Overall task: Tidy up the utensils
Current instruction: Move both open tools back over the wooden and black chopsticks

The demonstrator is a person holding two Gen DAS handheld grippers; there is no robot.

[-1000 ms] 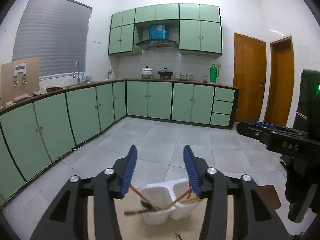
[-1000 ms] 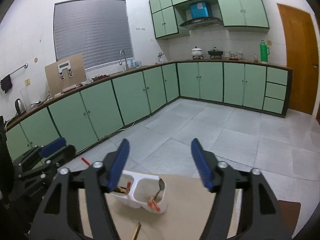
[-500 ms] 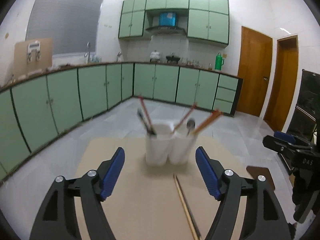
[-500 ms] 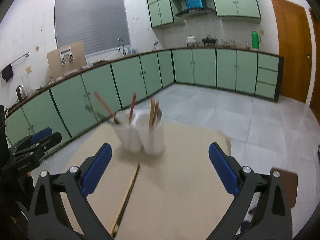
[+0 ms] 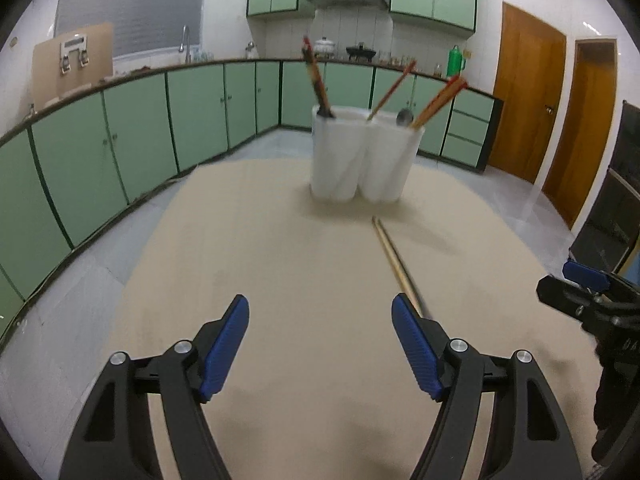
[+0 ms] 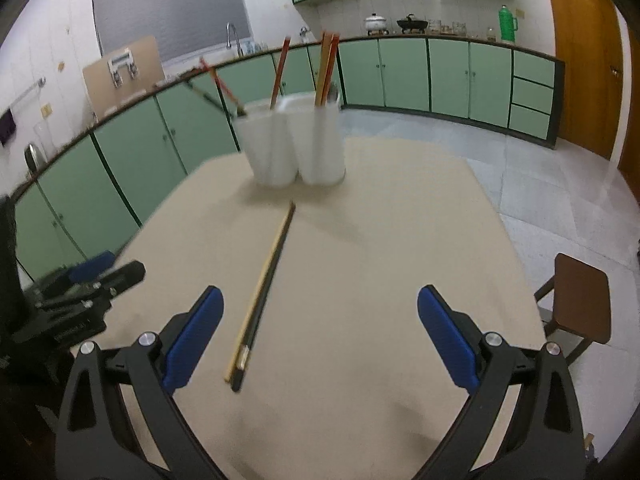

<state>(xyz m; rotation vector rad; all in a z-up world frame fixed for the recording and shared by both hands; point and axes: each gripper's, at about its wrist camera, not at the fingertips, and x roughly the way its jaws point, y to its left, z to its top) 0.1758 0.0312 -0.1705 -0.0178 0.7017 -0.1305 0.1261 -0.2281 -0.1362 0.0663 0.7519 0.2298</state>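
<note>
1. We see both the left gripper (image 5: 320, 344) and right gripper (image 6: 320, 336) with jaws released, nothing between them.
2. Two chopsticks (image 6: 266, 284) lie mid-worktop (image 6: 380, 240), pointing at the white utensil holder (image 6: 294, 142) near its far edge.

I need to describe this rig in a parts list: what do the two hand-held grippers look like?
Both look alike. The left hand-held gripper has two matte black plastic arms with cut-out openings, silver round screw heads at the joints, and ribbed blue fingers. The right hand-held gripper is built the same way, with blue ribbed fingers. No cables, sleeves or hands show in either view.
</note>
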